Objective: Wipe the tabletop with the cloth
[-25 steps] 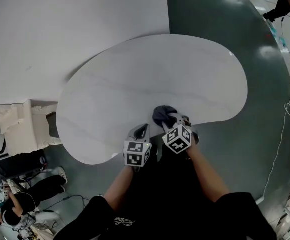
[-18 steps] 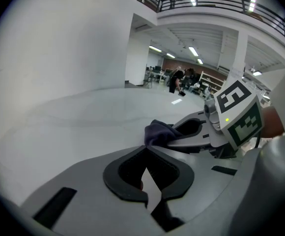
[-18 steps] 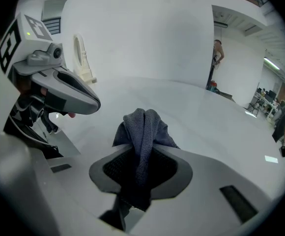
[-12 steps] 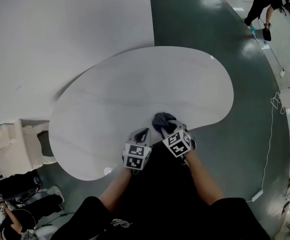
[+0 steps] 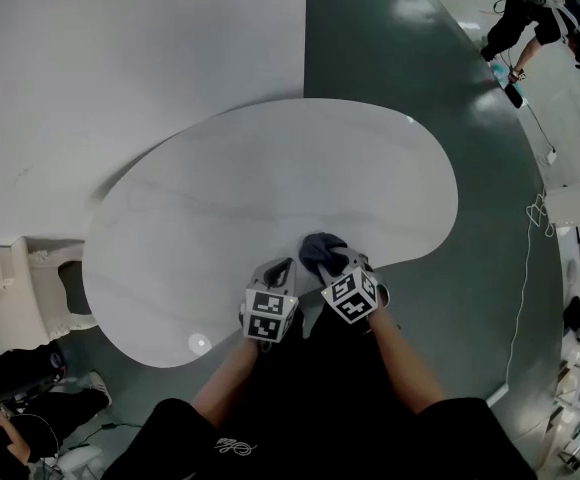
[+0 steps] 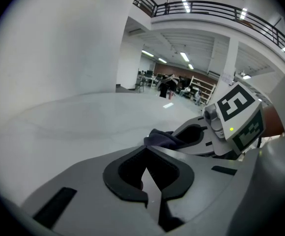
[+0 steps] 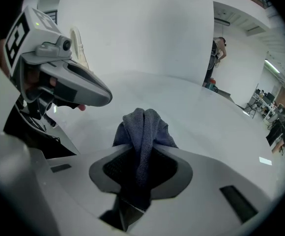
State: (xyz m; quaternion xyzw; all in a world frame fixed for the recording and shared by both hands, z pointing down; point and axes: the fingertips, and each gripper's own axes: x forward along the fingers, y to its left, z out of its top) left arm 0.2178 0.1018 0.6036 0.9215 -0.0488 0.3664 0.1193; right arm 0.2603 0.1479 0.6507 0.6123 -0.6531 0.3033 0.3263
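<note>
Got the cloth [image 7: 143, 124] bunched up and clamped in my right gripper [image 7: 141, 152], sitting at the near edge of the tabletop [image 5: 270, 168]. My left gripper [image 6: 145, 171] is closed on nothing, just beside it. Wiping looks barely begun. Next I'd press down and sweep outward.

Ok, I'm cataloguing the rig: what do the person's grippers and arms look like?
The left gripper and right gripper are grey, with dark-lined jaws; each carries a white cube of black square markers. The sleeves are short and black.
</note>
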